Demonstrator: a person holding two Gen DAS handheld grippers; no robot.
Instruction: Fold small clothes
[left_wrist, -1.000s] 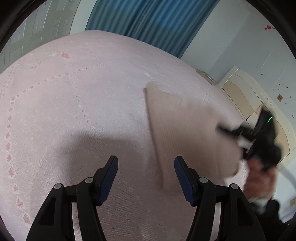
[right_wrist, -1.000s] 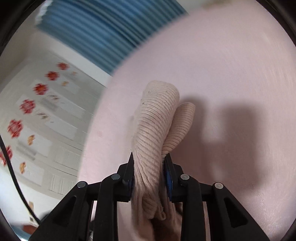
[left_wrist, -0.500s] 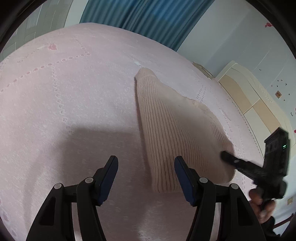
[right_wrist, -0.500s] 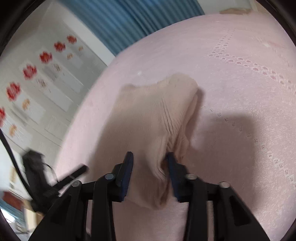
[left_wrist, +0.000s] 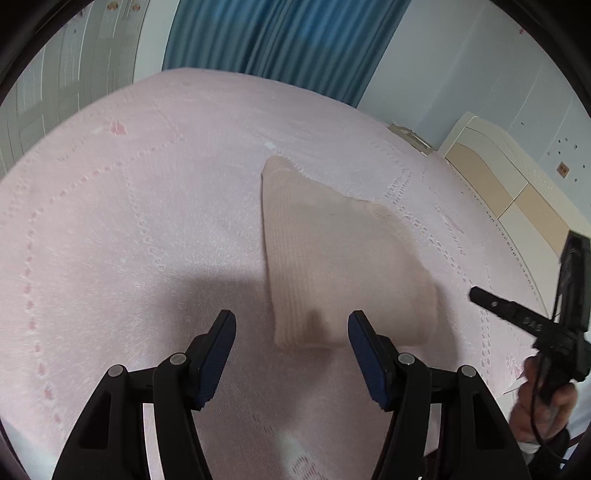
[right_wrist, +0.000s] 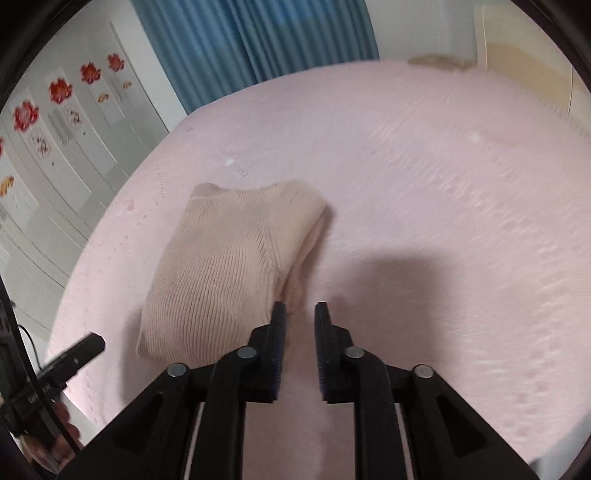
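- Knit (right_wrist: 225, 273): beige, ribbed, folded flat on pink bedspread (right_wrist: 424, 177), ten o'clock of right gripper (right_wrist: 299, 314).
- Right gripper: jaws opening, empty.
- Left gripper (left_wrist: 291, 332): jaws apart, empty.

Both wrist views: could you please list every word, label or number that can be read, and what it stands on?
No text can be read.
Left tongs, finger side: pale lettering, too blurred.
Right tongs, opening with nothing between, finger side: pale lettering, too blurred.
Pink bedspread: a short stitched mark, perhaps writing, too blurred.
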